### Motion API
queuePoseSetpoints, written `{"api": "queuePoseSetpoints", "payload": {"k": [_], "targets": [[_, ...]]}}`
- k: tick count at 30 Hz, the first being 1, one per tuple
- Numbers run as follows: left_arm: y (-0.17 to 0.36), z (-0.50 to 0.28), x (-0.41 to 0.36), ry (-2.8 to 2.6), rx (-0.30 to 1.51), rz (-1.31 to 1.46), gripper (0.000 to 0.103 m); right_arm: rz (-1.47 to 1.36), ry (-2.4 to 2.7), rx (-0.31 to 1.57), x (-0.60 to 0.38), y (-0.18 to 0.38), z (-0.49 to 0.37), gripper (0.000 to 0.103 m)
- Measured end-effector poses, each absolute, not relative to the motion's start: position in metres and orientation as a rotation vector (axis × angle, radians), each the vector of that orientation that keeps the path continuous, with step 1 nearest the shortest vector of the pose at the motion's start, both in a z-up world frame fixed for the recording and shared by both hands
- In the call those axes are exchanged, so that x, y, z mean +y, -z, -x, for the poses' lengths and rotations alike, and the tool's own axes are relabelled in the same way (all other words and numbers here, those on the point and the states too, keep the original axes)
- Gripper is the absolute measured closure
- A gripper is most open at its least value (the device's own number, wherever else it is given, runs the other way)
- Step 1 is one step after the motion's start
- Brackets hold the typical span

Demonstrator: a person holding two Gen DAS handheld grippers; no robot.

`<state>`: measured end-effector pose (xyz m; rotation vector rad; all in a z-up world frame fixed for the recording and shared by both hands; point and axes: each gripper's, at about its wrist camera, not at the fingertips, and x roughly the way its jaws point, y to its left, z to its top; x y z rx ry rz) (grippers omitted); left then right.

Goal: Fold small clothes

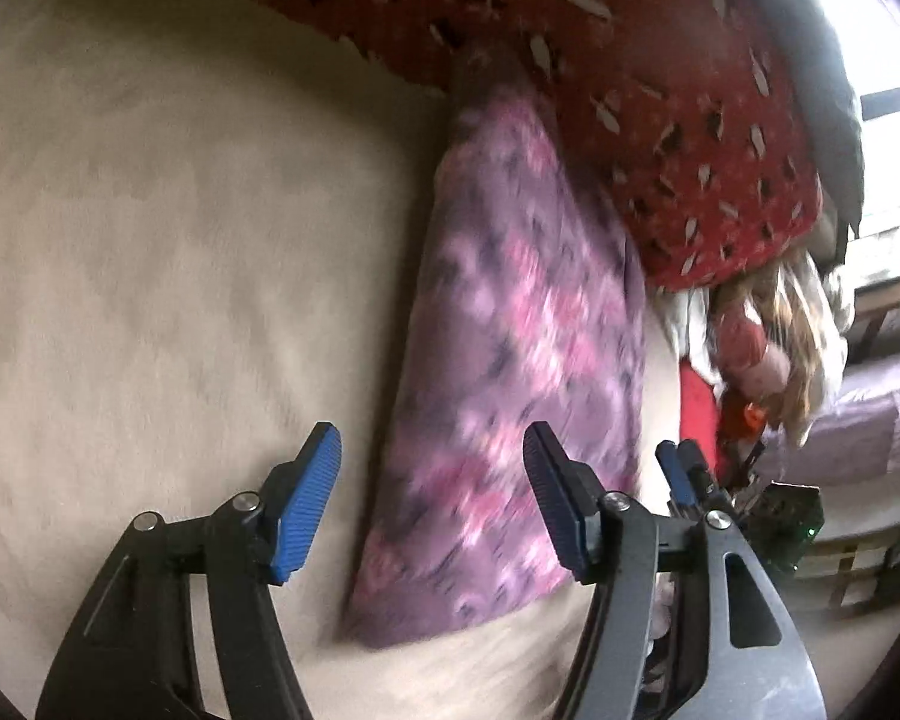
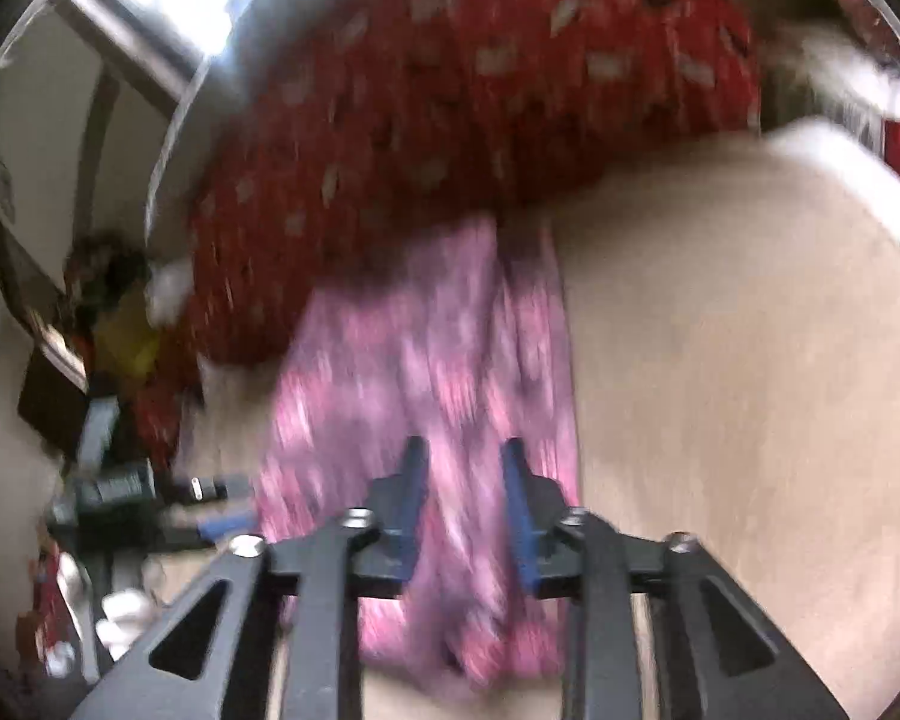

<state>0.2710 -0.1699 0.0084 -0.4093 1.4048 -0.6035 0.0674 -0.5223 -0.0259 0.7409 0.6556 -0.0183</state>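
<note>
Left wrist view: the left gripper [image 1: 432, 498] stands with its blue pads [image 1: 306, 504] spread wide and nothing between them. The purple-pink patterned garment [image 1: 510, 360] lies on the beige bed cover [image 1: 150, 240] as a long strip. Its long axis runs from near, between and just right of the spread jaws, to far, where its upper end goes under the red patterned cushion [image 1: 660, 90]. The left pad hangs over bare cover; the right pad overlaps the garment's near right part. Contact cannot be confirmed.

Right wrist view: the right gripper [image 2: 465, 510] is directly over the garment's [image 2: 426, 360] near end, jaws parted by a narrower gap, with cloth visible in that gap. Whether the pads are pinching fabric or merely hovering above it cannot be told; the frame is blurred. The long axis again runs away from the gripper toward the red cushion [image 2: 450, 90], with the bed cover [image 2: 750, 360] to the right.

Judgement: the right gripper is the nearer to the near hem and better centred on it; the left sits toward the garment's left edge.

Obscured: the garment's far end under the cushion; its near hem behind the gripper bodies; its type and any existing fold lines. Clutter [image 1: 768, 348] at the right of the left view is indistinct.
</note>
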Motion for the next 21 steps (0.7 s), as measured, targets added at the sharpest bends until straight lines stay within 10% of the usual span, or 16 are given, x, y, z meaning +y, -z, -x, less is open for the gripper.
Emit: {"api": "queuePoseSetpoints", "payload": {"k": [5,7,11,15,21], "targets": [[-0.003,-0.290,-0.209,0.590,1.418,0.346,0.041,-0.705,0.054,0.778,-0.521,0.039,-0.134,0.056],[-0.002,-0.292,-0.224,0.572,1.408,0.297,0.041,-0.660,0.036,0.813,-0.512,0.040,-0.154,0.083],[0.012,-0.298,-0.223,0.522,1.376,0.212,0.038,-0.632,0.072,0.720,-0.525,0.039,-0.153,0.099],[0.014,-0.295,-0.225,0.517,1.357,0.202,0.037,-0.783,0.070,0.766,-0.548,0.070,-0.147,0.100],[0.011,-0.293,-0.230,0.505,1.352,0.177,0.037,-0.719,0.107,0.690,-0.546,0.038,-0.141,0.076]]}}
